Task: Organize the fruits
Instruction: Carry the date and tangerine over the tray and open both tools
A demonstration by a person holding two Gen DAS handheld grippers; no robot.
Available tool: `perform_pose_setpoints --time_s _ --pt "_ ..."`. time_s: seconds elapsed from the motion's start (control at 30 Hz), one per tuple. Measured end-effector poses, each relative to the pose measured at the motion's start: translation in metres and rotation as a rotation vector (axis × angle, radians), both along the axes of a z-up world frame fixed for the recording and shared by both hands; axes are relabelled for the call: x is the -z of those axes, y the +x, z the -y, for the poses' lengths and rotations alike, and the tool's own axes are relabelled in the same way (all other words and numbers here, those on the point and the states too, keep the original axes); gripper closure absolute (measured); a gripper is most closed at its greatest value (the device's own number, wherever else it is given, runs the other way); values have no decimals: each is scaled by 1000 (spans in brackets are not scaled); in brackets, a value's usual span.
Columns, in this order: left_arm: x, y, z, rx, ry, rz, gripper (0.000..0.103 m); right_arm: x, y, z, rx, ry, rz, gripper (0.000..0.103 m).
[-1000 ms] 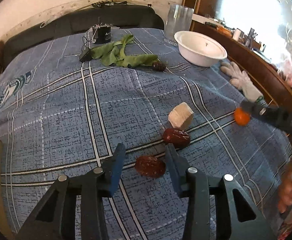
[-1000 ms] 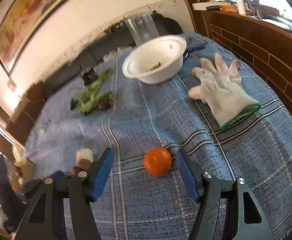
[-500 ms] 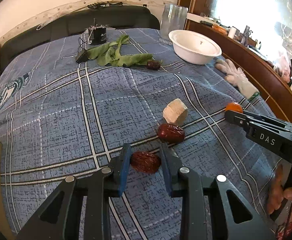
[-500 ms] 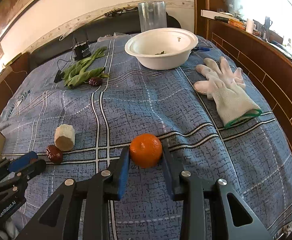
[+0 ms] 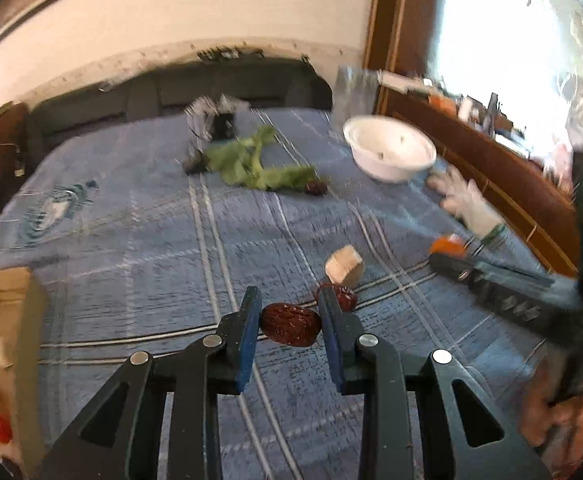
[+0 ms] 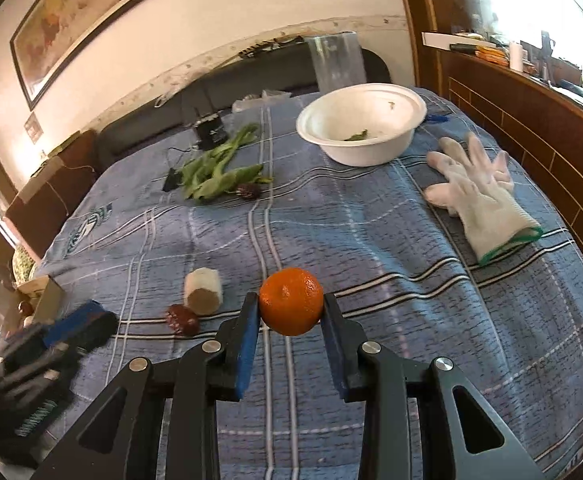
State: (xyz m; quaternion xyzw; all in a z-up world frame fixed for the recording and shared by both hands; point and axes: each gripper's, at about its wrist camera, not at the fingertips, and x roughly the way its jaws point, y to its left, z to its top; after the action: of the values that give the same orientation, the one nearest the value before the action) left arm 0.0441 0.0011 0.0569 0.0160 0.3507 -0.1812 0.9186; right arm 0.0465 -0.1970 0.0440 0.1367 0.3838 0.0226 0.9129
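My left gripper (image 5: 289, 322) is shut on a dark red date (image 5: 290, 324) and holds it just above the blue checked cloth. A second date (image 5: 341, 297) lies just beyond it, next to a beige cut stem piece (image 5: 344, 269). My right gripper (image 6: 291, 310) is shut on a small orange (image 6: 291, 301), lifted off the cloth. The second date (image 6: 182, 319) and the stem piece (image 6: 203, 291) show to its left. A third date (image 6: 248, 191) lies by the green leaves (image 6: 215, 168).
A white bowl (image 6: 361, 122) with leaf scraps stands at the back right, a clear jar (image 6: 337, 65) behind it. A white glove (image 6: 479, 192) lies at the right. A cardboard box (image 5: 9, 320) with small tomatoes sits at the left edge. A wooden ledge runs along the right.
Both grippers have lifted their fruit off the cloth. The left wrist view is blurred and has swung, so the box at the left has come into sight.
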Motion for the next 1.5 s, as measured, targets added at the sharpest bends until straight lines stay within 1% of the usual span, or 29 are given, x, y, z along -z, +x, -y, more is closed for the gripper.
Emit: perform_pose_setpoints --time_s 0.1,0.2,0.3,0.43,0.5,0.63,0.73,0.87,1.03,1.13,1.23,1.27,1.33,1.47,1.5 --pt "-22 -28 -32 -71 -39 29 75 -2 -3 -11 -27 -12 15 70" --pt "-30 -50 -72 -154 -46 10 75 -6 -10 -31 -60 -28 14 70" --pt "-33 -74 -133 -284 -57 -21 74 -20 -23 -66 -134 -52 47 70" --pt "-27 -98 -206 -458 -85 -62 74 -39 -42 -128 -278 -31 73 69" --pt "-23 -109 -238 -537 -94 -78 74 -46 -50 -168 -370 -32 79 69" --pt "-14 -124 -277 -638 -77 -94 74 -50 -64 -238 -528 -44 74 69" --pt "-5 -128 -292 -662 -72 -115 74 -45 -72 -285 -629 -42 56 69" --pt "8 -128 -309 -693 -65 -147 74 -34 -86 -337 -739 -85 43 68" --pt "20 -134 -328 -707 -95 -176 74 -12 -93 -374 -813 -137 -2 68" --pt "21 -137 -333 -705 -111 -172 74 0 -93 -385 -831 -157 -28 68" --pt "17 -143 -337 -709 -119 -159 74 6 -93 -393 -841 -177 -35 67" --pt "15 -144 -339 -711 -122 -155 72 6 -94 -396 -843 -186 -30 67" --pt "11 -148 -340 -717 -129 -144 60 5 -96 -399 -848 -200 -19 67" --pt "-4 -156 -337 -721 -120 -102 54 -2 -101 -395 -852 -181 -9 66" --pt "-8 -157 -336 -721 -117 -90 47 -6 -104 -392 -849 -174 -4 65"
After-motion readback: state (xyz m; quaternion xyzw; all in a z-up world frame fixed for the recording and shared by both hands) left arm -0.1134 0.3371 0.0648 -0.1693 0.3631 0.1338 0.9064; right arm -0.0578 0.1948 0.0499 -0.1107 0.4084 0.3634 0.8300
